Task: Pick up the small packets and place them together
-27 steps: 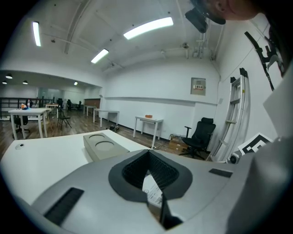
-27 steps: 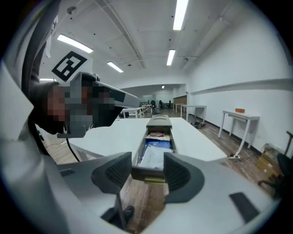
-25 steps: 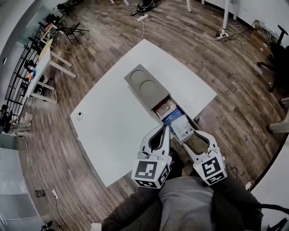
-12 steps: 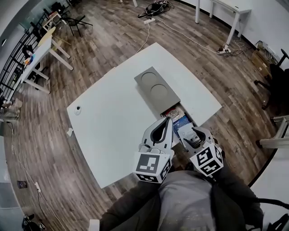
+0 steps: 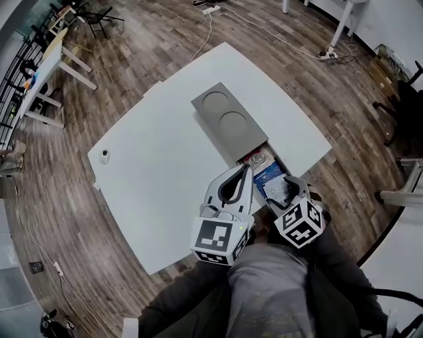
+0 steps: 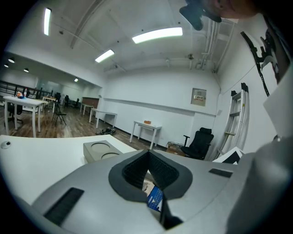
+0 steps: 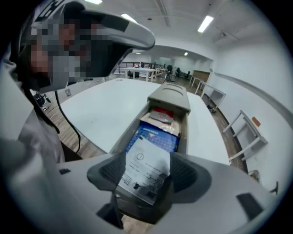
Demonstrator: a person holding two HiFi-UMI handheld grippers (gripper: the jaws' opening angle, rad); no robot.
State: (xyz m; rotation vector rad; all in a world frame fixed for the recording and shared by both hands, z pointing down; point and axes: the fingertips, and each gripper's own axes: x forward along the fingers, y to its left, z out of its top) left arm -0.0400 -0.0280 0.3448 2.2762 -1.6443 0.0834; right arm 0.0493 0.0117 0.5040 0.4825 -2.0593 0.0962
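in the tray [image 5: 223,113]: red packet [image 7: 160,114], blue packet [image 7: 158,135], white packet [image 7: 143,167] together; right gripper [image 7: 147,183] just opened astride the last; left gripper [image 6: 149,176] closed, empty; task seemingly near done.

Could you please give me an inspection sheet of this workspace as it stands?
Surface: white table.
Job's things: red packet, blue packet and white packet lying in the grey tray's open end.
Clutter: small round object near the table's left corner.
Grippers: left gripper shut, empty; right gripper's jaws have just been opening, white packet between them, unclamped.
Cables: corded power strip on the floor.
Surroundings: wood floor, desks, office chair.
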